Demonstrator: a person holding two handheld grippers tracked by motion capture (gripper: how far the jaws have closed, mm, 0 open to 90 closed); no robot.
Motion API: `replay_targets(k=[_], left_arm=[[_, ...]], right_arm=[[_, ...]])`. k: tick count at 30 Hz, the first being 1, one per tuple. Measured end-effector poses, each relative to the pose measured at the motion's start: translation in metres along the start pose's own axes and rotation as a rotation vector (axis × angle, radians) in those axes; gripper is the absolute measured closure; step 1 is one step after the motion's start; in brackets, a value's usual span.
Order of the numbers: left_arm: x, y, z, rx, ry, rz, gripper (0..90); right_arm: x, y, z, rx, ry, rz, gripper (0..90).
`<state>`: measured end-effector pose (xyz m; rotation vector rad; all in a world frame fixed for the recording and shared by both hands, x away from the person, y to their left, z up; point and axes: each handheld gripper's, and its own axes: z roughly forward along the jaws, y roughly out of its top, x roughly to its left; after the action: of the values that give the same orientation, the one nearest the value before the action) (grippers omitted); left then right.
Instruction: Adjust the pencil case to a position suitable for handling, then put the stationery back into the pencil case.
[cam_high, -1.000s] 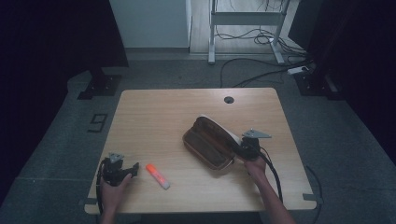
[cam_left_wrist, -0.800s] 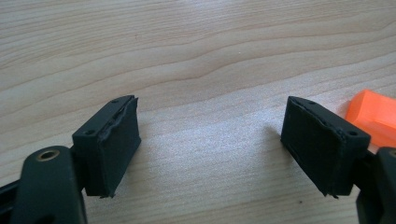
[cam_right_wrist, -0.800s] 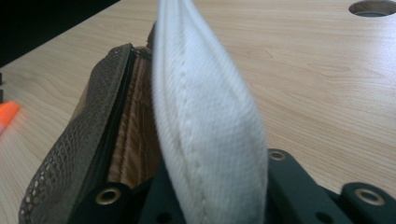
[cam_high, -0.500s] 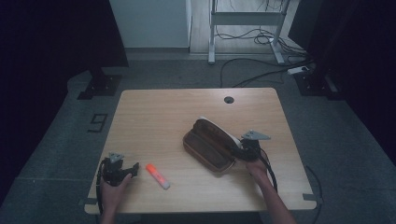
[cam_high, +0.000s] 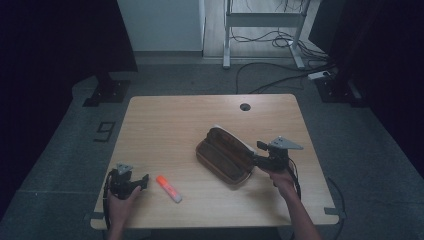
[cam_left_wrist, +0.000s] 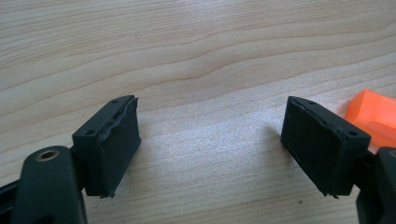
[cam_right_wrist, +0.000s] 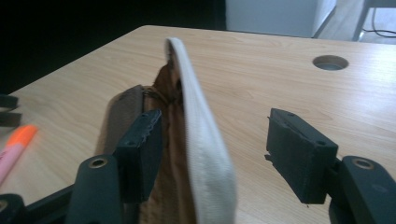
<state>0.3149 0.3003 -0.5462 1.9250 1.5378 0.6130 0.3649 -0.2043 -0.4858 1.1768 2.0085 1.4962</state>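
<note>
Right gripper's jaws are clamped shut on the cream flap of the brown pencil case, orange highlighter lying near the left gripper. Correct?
Not quite. The right gripper stands open: in the right gripper view the brown pencil case's cream flap sits between its jaws, unpressed. The orange highlighter does lie near the left gripper.

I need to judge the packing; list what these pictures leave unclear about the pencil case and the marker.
- Pencil case inside: high view too small and dim; in the right gripper view its cream flap and the near jaw cover the opening.
- Highlighter marker: print too small in the high view; left gripper view's right edge cuts it off.

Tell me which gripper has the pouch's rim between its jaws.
The right gripper: the brown pouch has its pale rim between its open jaws; the left gripper brackets bare table.
</note>
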Motion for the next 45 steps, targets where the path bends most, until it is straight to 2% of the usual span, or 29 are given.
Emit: replay_targets(k=[6, 14, 19, 23, 33, 40, 41, 44, 45], left_arm=[[0.000, 0.000, 0.000, 0.000, 0.000, 0.000, 19.3], [0.000, 0.000, 0.000, 0.000, 0.000, 0.000, 19.3], [0.000, 0.000, 0.000, 0.000, 0.000, 0.000, 19.3], [0.000, 0.000, 0.000, 0.000, 0.000, 0.000, 19.3], [0.000, 0.000, 0.000, 0.000, 0.000, 0.000, 19.3], [0.000, 0.000, 0.000, 0.000, 0.000, 0.000, 19.3], [0.000, 0.000, 0.000, 0.000, 0.000, 0.000, 19.3], [0.000, 0.000, 0.000, 0.000, 0.000, 0.000, 19.3], [0.000, 0.000, 0.000, 0.000, 0.000, 0.000, 19.3]], right_arm=[[0.015, 0.006, -0.004, -0.014, 0.010, -0.044, 34.5], [0.036, 0.008, -0.001, -0.006, 0.067, -0.080, 35.4], [0.052, 0.003, 0.010, 0.031, 0.113, -0.102, 37.0], [0.061, 0.000, 0.016, 0.044, 0.148, -0.101, 37.2], [0.080, -0.005, 0.029, 0.076, 0.177, -0.134, 37.2], [0.092, -0.009, 0.038, 0.105, 0.198, -0.137, 37.6], [0.099, -0.012, 0.042, 0.115, 0.208, -0.140, 37.7], [0.104, -0.014, 0.046, 0.125, 0.218, -0.145, 37.7], [0.110, -0.015, 0.051, 0.136, 0.226, -0.151, 37.7]])
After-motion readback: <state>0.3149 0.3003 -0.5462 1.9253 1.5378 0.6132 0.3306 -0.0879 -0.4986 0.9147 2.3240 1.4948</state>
